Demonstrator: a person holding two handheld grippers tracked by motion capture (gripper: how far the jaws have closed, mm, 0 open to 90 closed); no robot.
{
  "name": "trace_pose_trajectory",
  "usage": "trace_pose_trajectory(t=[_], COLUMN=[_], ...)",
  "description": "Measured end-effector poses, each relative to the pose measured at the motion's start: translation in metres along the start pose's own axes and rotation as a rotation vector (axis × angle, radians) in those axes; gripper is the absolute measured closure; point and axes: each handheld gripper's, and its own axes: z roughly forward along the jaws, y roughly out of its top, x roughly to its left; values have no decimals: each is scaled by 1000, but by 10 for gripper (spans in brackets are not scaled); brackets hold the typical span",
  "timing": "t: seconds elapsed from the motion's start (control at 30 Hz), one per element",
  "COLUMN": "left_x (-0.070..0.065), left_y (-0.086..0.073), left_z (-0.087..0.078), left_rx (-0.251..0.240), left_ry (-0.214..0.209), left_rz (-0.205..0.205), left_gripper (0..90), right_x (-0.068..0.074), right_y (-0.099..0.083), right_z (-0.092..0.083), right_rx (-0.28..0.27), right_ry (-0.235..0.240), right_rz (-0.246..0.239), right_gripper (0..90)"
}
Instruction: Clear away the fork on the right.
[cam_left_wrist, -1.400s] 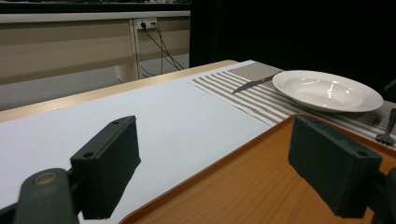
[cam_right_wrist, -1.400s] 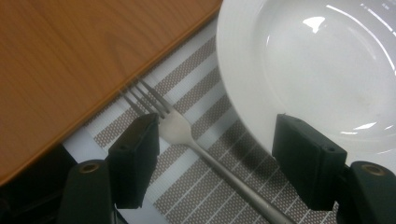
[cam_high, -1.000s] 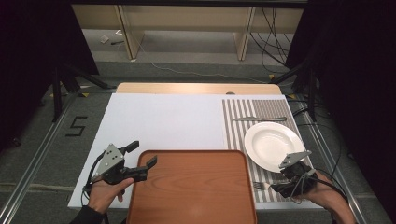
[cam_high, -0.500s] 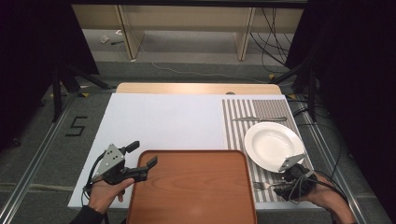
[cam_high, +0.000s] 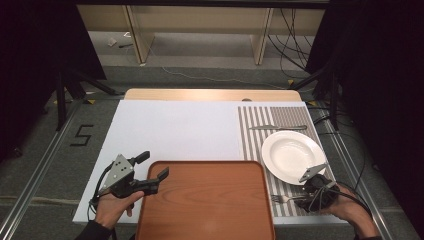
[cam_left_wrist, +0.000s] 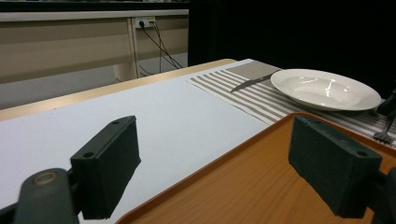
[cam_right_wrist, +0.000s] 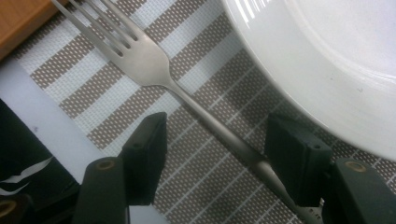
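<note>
Two claws: the right claw (cam_right_wrist: 215, 154), lower centre, has been closing around the fork (cam_right_wrist: 154, 70), not pinching; the left claw (cam_left_wrist: 229, 168) is spread over the tray (cam_left_wrist: 243, 186).

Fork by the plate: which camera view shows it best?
The right gripper view: the fork lies close up on the striped mat, handle between the open right claw. The high view shows it small; the left gripper view catches just its tines.

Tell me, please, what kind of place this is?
Probably a lab or recording studio staged as a dining table: black curtains at both sides, cables on the floor behind, and a round white plate on a striped brown-and-white placemat beside an orange-brown wooden tray.
</note>
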Motion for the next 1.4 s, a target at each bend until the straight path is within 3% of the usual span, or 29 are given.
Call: trace_pose_trajectory(t=[0.47, 0.57, 0.87, 1.2, 1.4], left_x=[2, 1, 1, 2, 2], left_y=[1, 0, 1, 0, 0], left_z=[-1, -1, -1, -1, -1], left_rx=[-5, 0, -2, 0, 0], left_ry=[5, 4, 5, 9, 8], left_rz=[-6, 2, 0, 0, 3], left_gripper=[161, 162, 162, 162, 162], right_x=[-5, -1, 5, 5, 10], right_y=[2, 4, 9, 10, 13], right_z=[3, 2, 1, 1, 1], right_rx=[22, 59, 110, 117, 134], right_ry=[35, 12, 24, 35, 33], right_rz=[15, -9, -23, -43, -82], right_gripper=[471, 522, 635, 689, 760])
